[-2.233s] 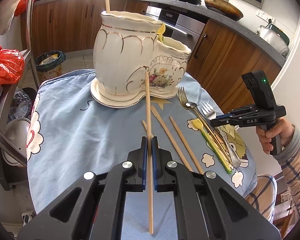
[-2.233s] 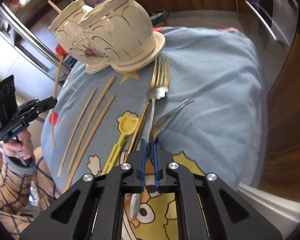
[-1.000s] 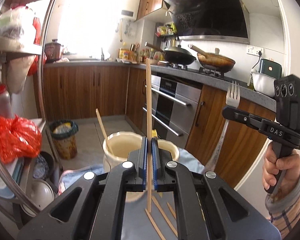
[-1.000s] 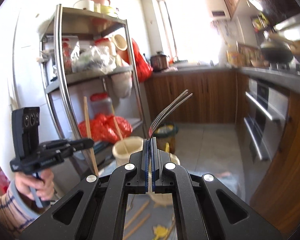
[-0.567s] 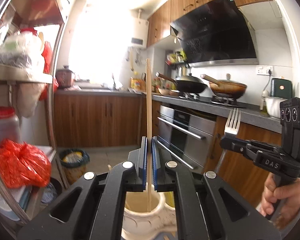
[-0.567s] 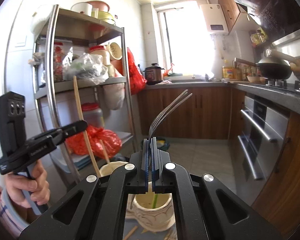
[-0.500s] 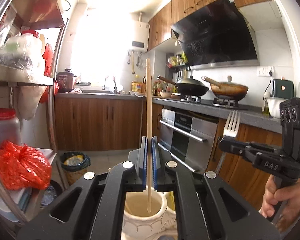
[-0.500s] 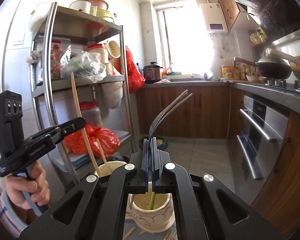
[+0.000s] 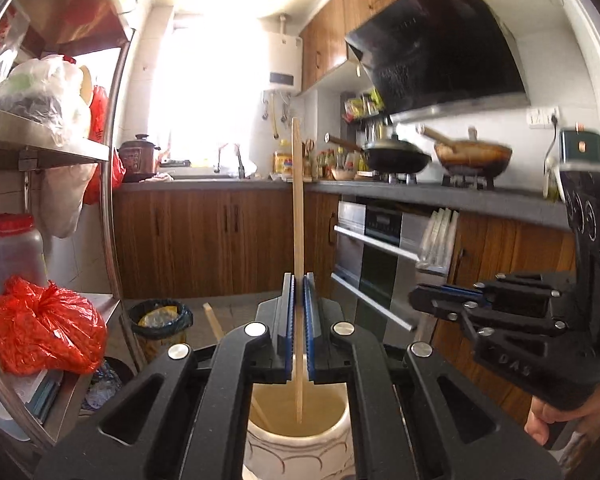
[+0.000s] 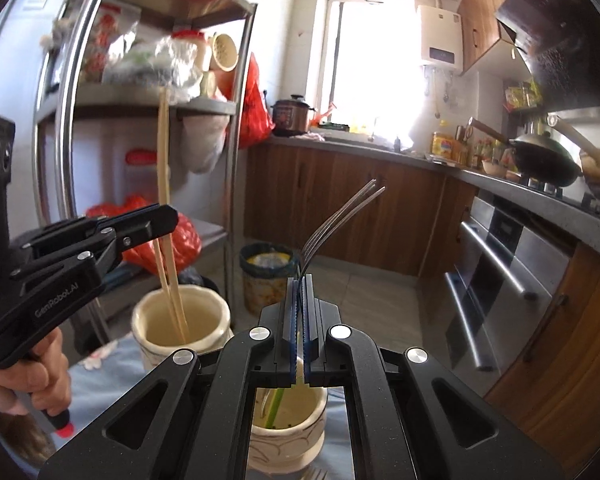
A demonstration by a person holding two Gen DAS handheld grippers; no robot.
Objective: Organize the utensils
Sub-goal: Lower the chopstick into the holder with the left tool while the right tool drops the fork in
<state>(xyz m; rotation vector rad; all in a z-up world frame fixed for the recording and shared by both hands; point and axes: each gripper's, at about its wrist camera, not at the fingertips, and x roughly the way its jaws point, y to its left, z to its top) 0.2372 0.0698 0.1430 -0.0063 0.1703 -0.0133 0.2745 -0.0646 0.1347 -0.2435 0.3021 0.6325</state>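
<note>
My left gripper is shut on a wooden chopstick, held upright with its lower end inside the taller pot of the cream ceramic holder. Another chopstick stands in that pot. In the right wrist view the left gripper holds the chopstick above the tall pot. My right gripper is shut on a silver fork, tines up, with its handle over the lower pot, which holds a green-handled utensil. The right gripper shows in the left wrist view.
A steel rack with bags and jars stands left of the holder. A bin sits on the floor behind. Wooden cabinets, an oven and a stove with pans run along the right. The blue tablecloth lies under the holder.
Both grippers lifted their utensils off the table, turned them upright and brought them over the holder. In the last half second both sank lower, the chopstick tip going into the tall pot.
</note>
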